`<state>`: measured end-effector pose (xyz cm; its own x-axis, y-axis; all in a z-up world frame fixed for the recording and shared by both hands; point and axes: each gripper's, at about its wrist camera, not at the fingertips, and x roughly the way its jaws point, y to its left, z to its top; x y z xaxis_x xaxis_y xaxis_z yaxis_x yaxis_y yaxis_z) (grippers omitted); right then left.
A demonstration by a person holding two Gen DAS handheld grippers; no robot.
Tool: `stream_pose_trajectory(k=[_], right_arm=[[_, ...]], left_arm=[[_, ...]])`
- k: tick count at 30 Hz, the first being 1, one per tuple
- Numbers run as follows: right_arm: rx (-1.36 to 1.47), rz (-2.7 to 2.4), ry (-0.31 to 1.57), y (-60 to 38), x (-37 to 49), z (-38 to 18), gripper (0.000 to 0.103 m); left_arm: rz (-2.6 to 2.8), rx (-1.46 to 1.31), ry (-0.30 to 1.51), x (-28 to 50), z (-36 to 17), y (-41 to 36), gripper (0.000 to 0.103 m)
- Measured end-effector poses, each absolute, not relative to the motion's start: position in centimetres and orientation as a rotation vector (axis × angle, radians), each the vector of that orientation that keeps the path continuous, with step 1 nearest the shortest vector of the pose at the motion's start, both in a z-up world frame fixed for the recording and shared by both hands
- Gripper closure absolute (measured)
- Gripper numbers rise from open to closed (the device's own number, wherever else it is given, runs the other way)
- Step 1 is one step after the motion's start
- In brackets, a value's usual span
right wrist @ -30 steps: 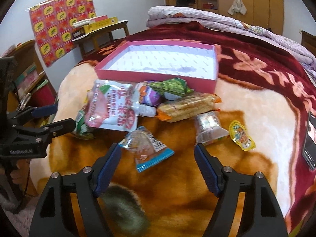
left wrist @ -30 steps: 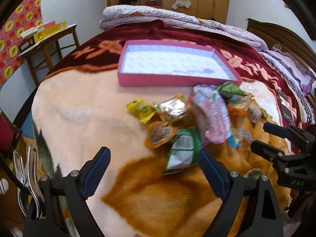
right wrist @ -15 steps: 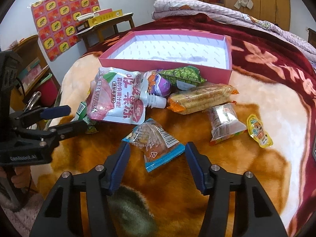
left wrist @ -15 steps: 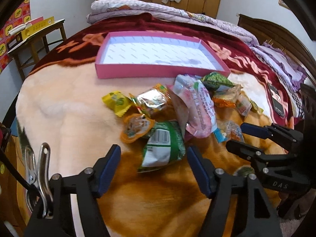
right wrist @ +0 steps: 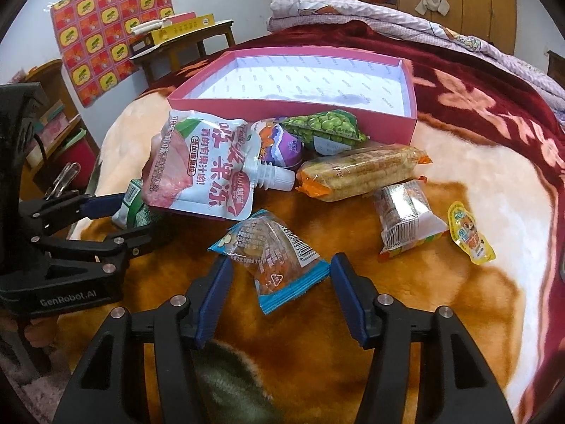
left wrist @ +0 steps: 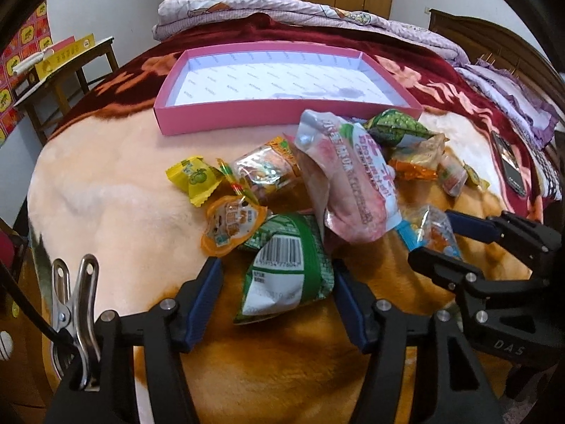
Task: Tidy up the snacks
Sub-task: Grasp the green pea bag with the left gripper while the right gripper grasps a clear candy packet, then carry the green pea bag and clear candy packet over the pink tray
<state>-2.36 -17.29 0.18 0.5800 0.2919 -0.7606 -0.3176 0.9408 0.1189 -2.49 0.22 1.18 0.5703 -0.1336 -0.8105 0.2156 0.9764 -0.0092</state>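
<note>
Straddling the light, crinkly green packet (left wrist: 287,268), the left gripper (left wrist: 277,288) has narrowed, pads flanking its slippery puffed middle without visibly pinching.

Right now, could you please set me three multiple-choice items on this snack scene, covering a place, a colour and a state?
1. Which snack lies between the left gripper's fingers?
A. green packet
B. pink pouch
C. yellow candy

2. What colour are the box's walls?
A. blue
B. pink
C. green

3. What does the box hold?
A. all the snacks
B. one packet
C. nothing

Answers:
1 A: the green packet with a barcode sits between the blue pads.
2 B: the box has pink sides and a white floor.
3 C: every snack lies on the blanket outside it.
</note>
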Motion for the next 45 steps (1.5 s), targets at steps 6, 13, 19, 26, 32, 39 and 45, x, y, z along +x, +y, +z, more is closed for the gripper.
stream_pose_trajectory(k=[6,13,19,26,32,39,45], right_arm=[[-0.030,0.349,0.882,-17.4,-2.4,0.3,0.045],[-0.047,0.322,0.859,-17.4,-2.9,0.7,0.064],[-0.056,0.325,0.843,-17.2,-3.3,1.1,0.070],[-0.070,0.350,0.809,-17.0,-4.2,2.0,0.073],[-0.081,0.366,0.760,-16.9,-5.1,3.2,0.074],[-0.064,0.378,0.730,-17.3,-5.3,4.3,0.074],[-0.050,0.387,0.725,-17.7,-4.8,5.1,0.075]], left_arm=[[-0.201,0.109,0.940,-2.6,1.1,0.0,0.040],[-0.199,0.104,0.936,-3.2,1.4,0.2,0.047],[-0.210,0.101,0.926,-3.9,2.0,0.3,0.048],[-0.236,0.072,0.901,-4.6,3.4,0.8,0.049],[-0.239,0.054,0.875,-5.1,4.6,1.4,0.049],[-0.230,0.056,0.826,-5.5,6.1,1.8,0.050],[-0.218,0.072,0.785,-4.8,7.4,1.9,0.050]])
